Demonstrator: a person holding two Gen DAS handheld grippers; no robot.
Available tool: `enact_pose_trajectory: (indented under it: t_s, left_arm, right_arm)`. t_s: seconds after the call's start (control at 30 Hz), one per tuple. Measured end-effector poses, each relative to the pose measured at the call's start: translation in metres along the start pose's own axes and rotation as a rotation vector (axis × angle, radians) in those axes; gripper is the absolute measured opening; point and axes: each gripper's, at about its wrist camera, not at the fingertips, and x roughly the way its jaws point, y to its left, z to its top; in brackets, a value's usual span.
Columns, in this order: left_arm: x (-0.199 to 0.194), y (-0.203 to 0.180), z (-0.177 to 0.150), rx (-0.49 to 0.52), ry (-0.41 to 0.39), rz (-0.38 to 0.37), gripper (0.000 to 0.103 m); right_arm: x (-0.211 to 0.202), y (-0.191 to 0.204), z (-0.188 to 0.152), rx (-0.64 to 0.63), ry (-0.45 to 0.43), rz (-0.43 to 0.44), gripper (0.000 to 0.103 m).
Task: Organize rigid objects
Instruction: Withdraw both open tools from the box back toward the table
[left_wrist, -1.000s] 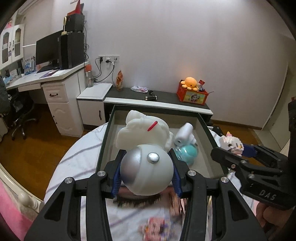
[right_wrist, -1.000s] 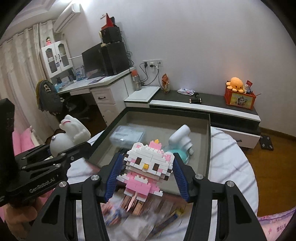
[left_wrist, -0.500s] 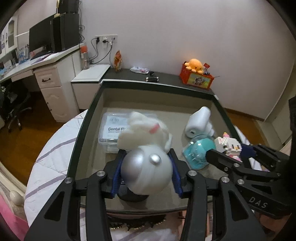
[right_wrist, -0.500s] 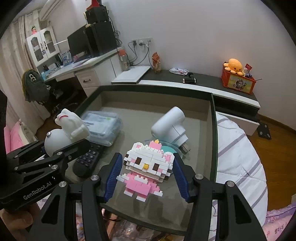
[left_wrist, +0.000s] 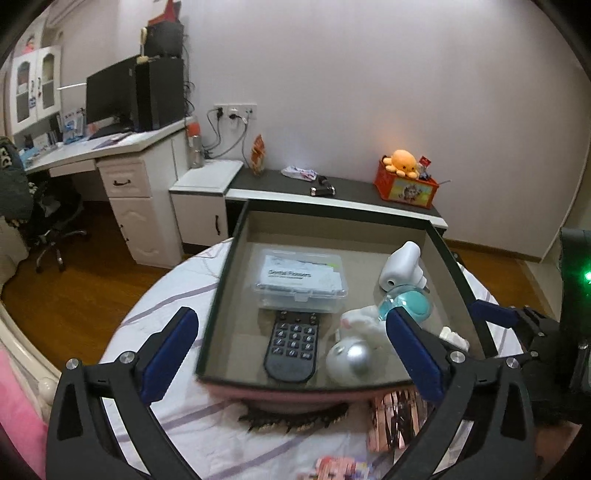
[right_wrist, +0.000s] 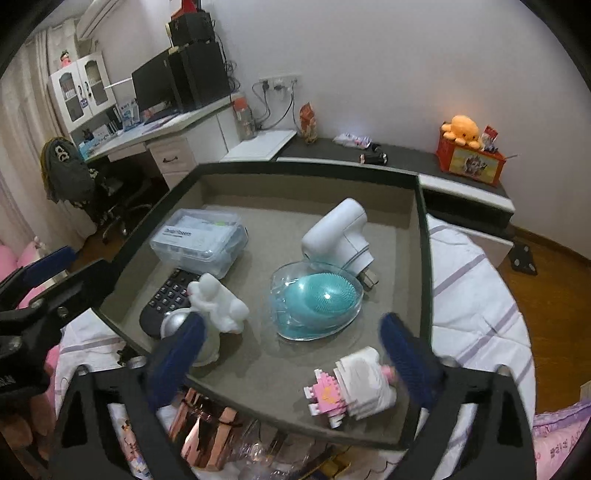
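Observation:
A dark-rimmed tray (left_wrist: 236, 236) (right_wrist: 423, 236) holds the objects. The white-and-silver rabbit toy (left_wrist: 356, 341) (right_wrist: 214, 306) lies near its front edge. The pink-and-white block kitty (right_wrist: 354, 387) lies tipped over at the front right corner. My left gripper (left_wrist: 291, 354) is open and empty, just in front of the tray. My right gripper (right_wrist: 291, 354) is open and empty above the tray's front.
The tray also holds a clear plastic box (left_wrist: 303, 282) (right_wrist: 201, 240), a black remote (left_wrist: 293, 345) (right_wrist: 166, 299), a white device (left_wrist: 400, 266) (right_wrist: 340, 234) and a teal brush in a clear case (left_wrist: 410, 304) (right_wrist: 317, 301). Shiny packets (right_wrist: 201, 435) lie in front.
Both grippers opened and let go: the rabbit toy and the block kitty now lie in the tray. Both grippers pulled back from it.

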Motion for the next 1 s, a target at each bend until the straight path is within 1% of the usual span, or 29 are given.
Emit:
enact_pose_trajectory:
  t_s: [0.13,0.27,0.5,0.6,0.73,0.8,1.0]
  left_arm:
    - [-0.025,0.004,-0.008,-0.006,-0.008,0.036,0.103]
    - [-0.054,0.005,-0.015,-0.002,-0.028,0.071,0.103]
    - [-0.112,0.005,-0.026,0.003,-0.07,0.086,0.103]
    - [-0.136,0.005,-0.032,0.004,-0.086,0.094,0.103]
    - [-0.171,0.004,-0.041,-0.004,-0.107,0.086,0.103]
    - [-0.191,0.005,-0.046,-0.016,-0.134,0.079,0.103]
    - [-0.23,0.001,-0.066,-0.012,-0.182,0.1,0.103]
  right_arm:
    - [-0.025,0.008,-0.005,0.013,-0.036,0.012,0.103]
    - [-0.062,0.015,-0.013,0.036,-0.099,0.003,0.103]
    - [-0.135,0.025,-0.039,0.049,-0.202,-0.032,0.103]
    - [-0.165,0.029,-0.055,0.059,-0.237,-0.022,0.103]
    - [-0.198,0.035,-0.073,0.055,-0.267,-0.036,0.103]
    - [-0.217,0.04,-0.08,0.042,-0.293,-0.051,0.103]
    - [-0.262,0.052,-0.103,0.041,-0.375,-0.067,0.103]
